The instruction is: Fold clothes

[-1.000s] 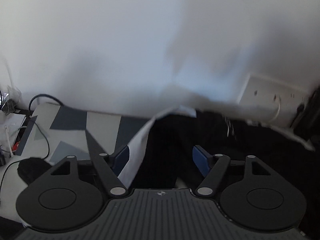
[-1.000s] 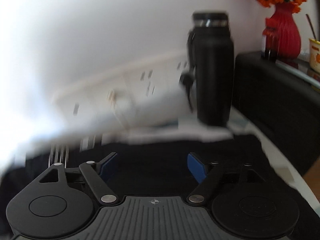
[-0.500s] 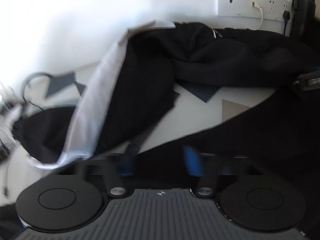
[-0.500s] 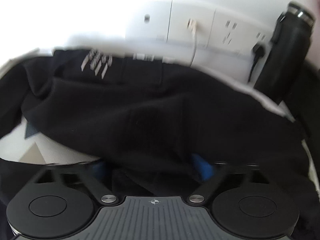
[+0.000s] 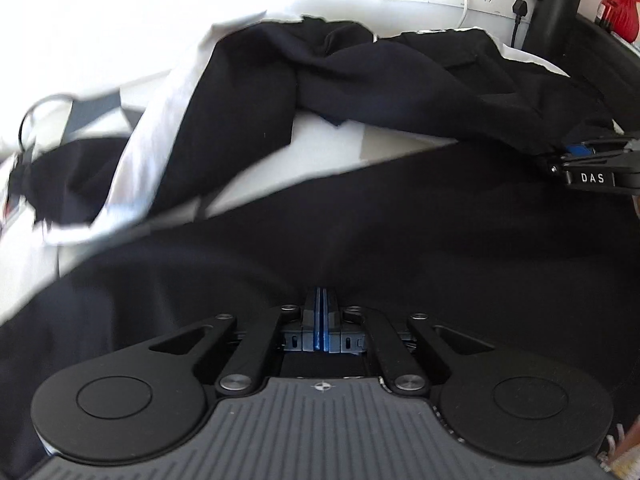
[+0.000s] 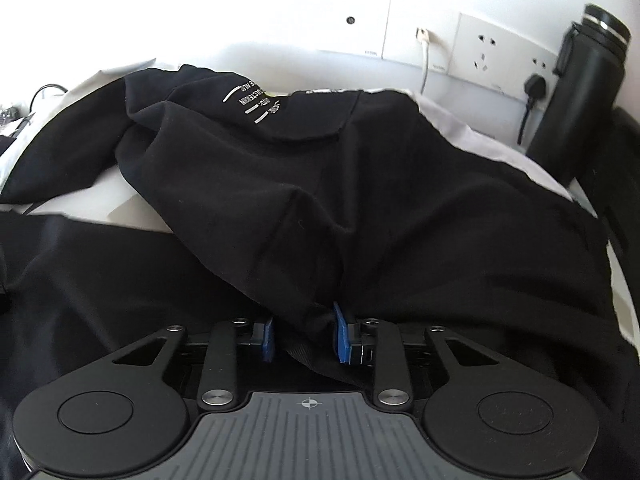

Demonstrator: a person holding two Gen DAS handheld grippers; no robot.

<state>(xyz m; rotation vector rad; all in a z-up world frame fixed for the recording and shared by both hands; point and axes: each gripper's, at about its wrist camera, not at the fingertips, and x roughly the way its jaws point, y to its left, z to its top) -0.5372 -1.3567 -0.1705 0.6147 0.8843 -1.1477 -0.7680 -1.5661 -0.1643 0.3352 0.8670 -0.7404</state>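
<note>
My left fingers are clenched tight, blue pads pressed flat together, with the near edge of the black garment reaching right up to their tips; whether any cloth is pinched between them I cannot tell. My right fingers are closing, their blue pads apart on either side of a bunched fold of the same black garment, which runs down between them. In the left view my right fingers show at the far right edge, at the hem of the dark cloth. The garment lies spread over the tabletop, its near part flat and wide, its far part heaped in loose folds with a white-lined panel turned out toward the left. White printed lettering sits on the far fold in the right view. A pale patch of tabletop shows between the near and far cloth. Behind, along the white wall, runs a row of sockets with a white cable and a black plug in them, and a black bottle stands upright at the right end.
</note>
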